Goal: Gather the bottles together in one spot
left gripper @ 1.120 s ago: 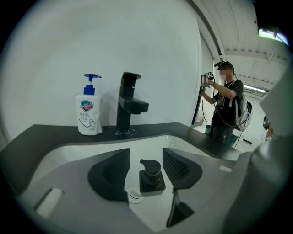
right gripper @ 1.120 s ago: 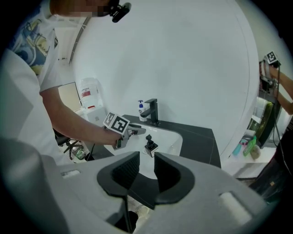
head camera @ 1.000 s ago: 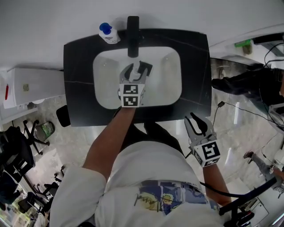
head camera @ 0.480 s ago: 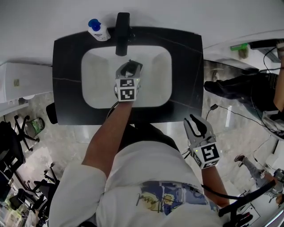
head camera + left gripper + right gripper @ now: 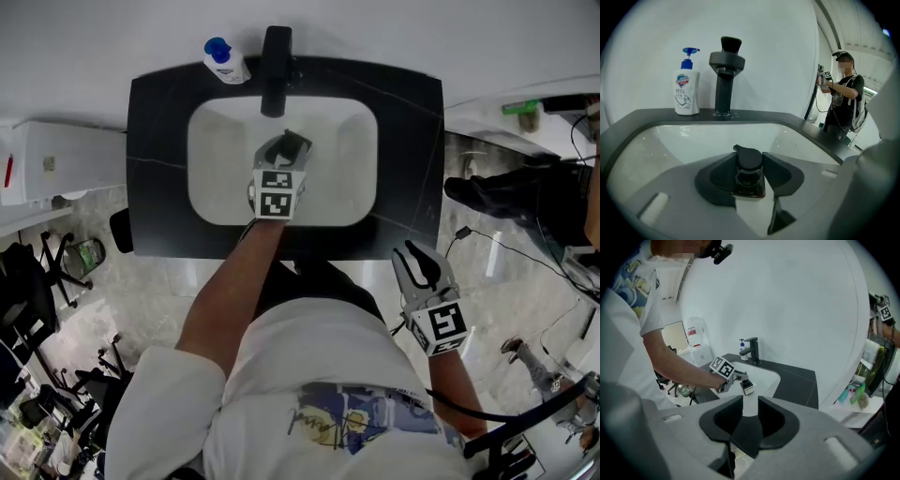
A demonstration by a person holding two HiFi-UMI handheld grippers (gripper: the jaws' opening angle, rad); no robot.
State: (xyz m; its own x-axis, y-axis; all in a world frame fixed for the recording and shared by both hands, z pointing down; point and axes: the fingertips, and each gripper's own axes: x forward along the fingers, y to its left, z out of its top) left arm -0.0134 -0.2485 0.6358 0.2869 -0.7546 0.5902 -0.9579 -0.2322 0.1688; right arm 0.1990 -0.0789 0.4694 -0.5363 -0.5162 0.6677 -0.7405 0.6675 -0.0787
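Note:
A small white bottle with a black cap [image 5: 749,159] is down in the white basin [image 5: 216,159] of a black counter. My left gripper [image 5: 284,148] reaches into the basin; its jaws have just been closing and now press on the bottle from both sides. The right gripper view shows that bottle [image 5: 747,387] at the left gripper's tip. A white soap bottle with a blue pump [image 5: 225,62] stands on the counter's back left, beside the black tap [image 5: 275,70]. My right gripper [image 5: 419,258] hangs open and holds nothing, in front of the counter's right corner.
A white cabinet [image 5: 56,164] stands left of the counter. Office chairs [image 5: 56,272] and cables lie on the floor around. Green items [image 5: 853,394] sit on a shelf to the right. Another person [image 5: 841,98] stands in the background beyond the counter.
The left gripper's jaws have drawn in around the black-capped bottle and the gripper has sunk slightly into the basin. The right gripper has stayed in front of the counter.

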